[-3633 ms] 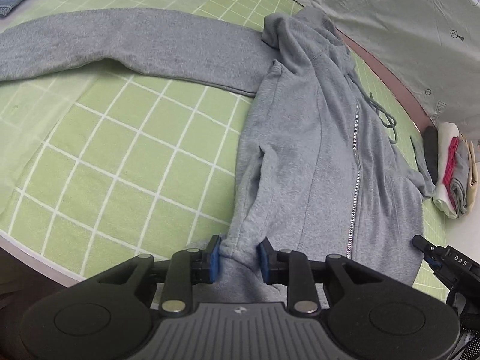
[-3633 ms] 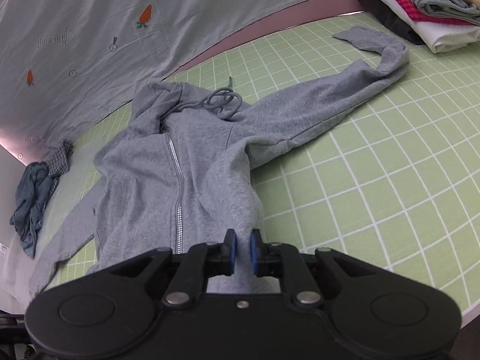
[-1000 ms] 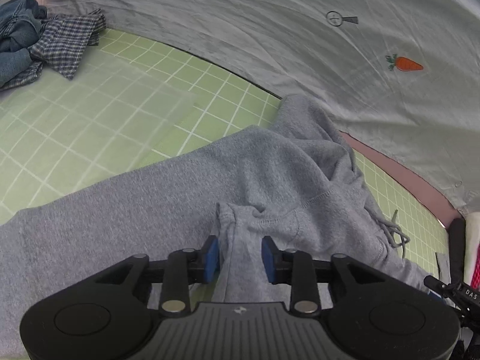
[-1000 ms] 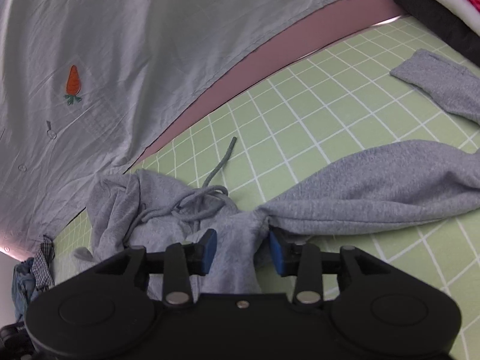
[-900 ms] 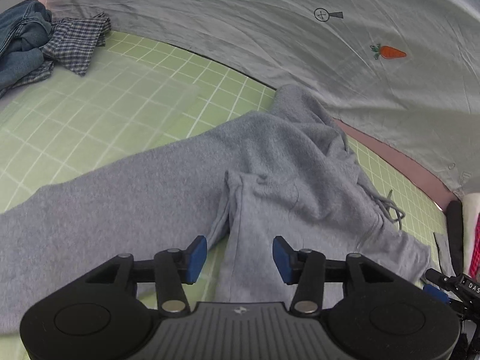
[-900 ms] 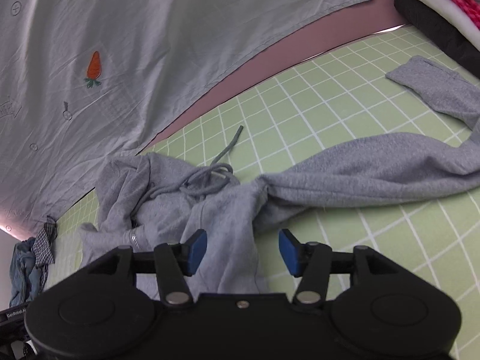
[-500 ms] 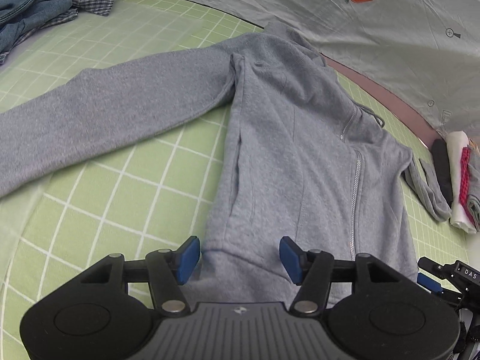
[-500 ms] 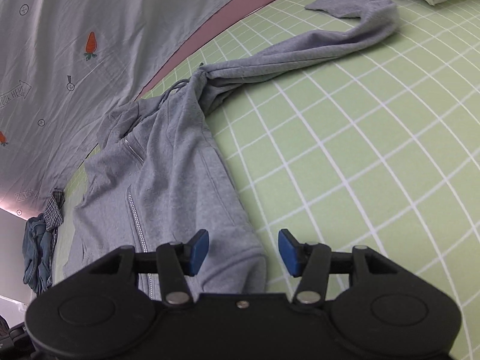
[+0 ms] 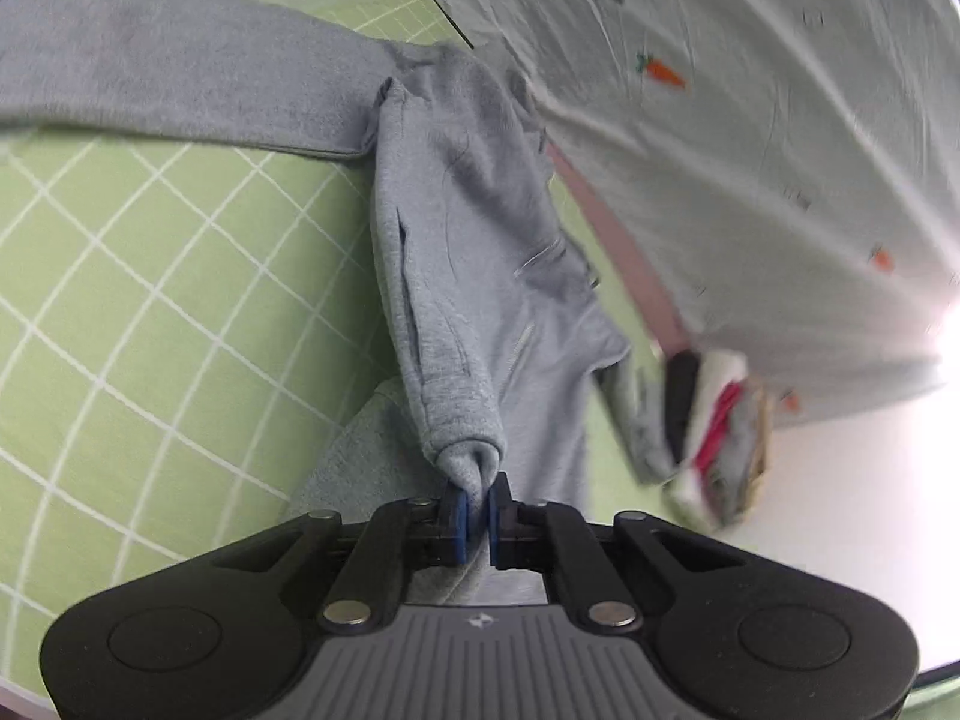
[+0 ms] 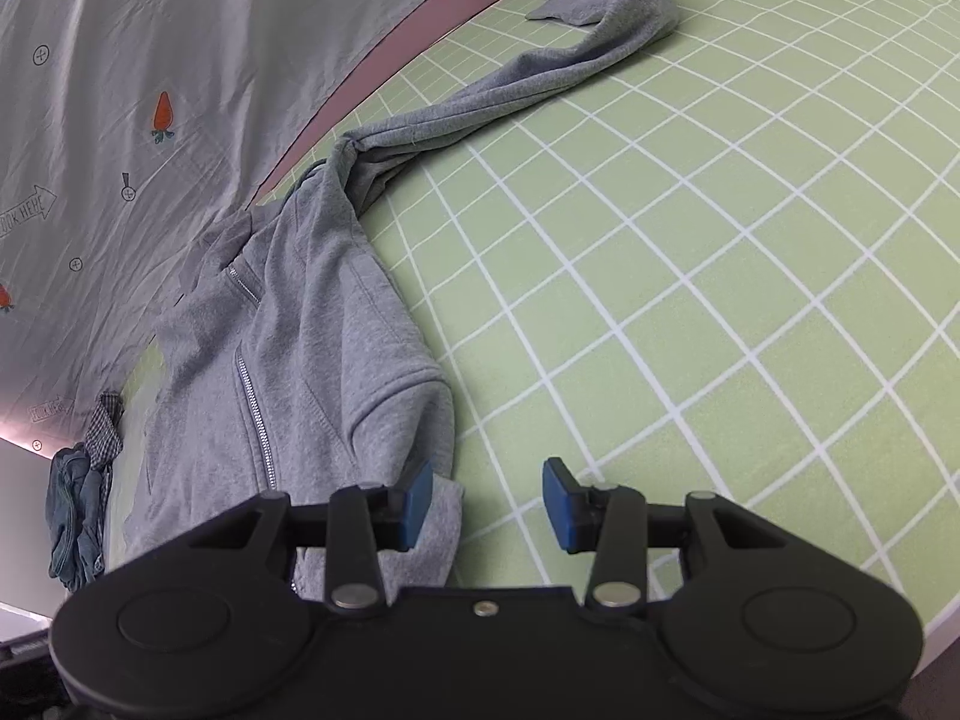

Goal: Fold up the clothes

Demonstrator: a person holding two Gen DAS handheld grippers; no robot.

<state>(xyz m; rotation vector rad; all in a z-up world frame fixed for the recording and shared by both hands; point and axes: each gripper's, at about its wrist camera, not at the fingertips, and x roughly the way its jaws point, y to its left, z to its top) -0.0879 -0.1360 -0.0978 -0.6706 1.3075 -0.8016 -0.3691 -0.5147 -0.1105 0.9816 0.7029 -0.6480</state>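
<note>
My left tool (image 9: 474, 510) pinches the hem corner of the hoodie (image 10: 312, 360), which lies zip-up on the bed (image 10: 690, 240); my right tool (image 10: 486, 501) gapes wide beside the other corner. I lift slowly, probably folding sideways, keeping the cloth taut.

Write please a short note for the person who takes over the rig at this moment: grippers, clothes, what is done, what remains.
Left gripper: shut on the bottom hem of the grey hoodie, lifting it.
Right gripper: open, holding nothing, over the hoodie's other bottom corner.
Hoodie: zipped, front up on the green checked sheet, both sleeves spread outward.
Done: hoodie laid flat. Finished folded pile sits aside.
Left: fold in sleeves and body.
</note>
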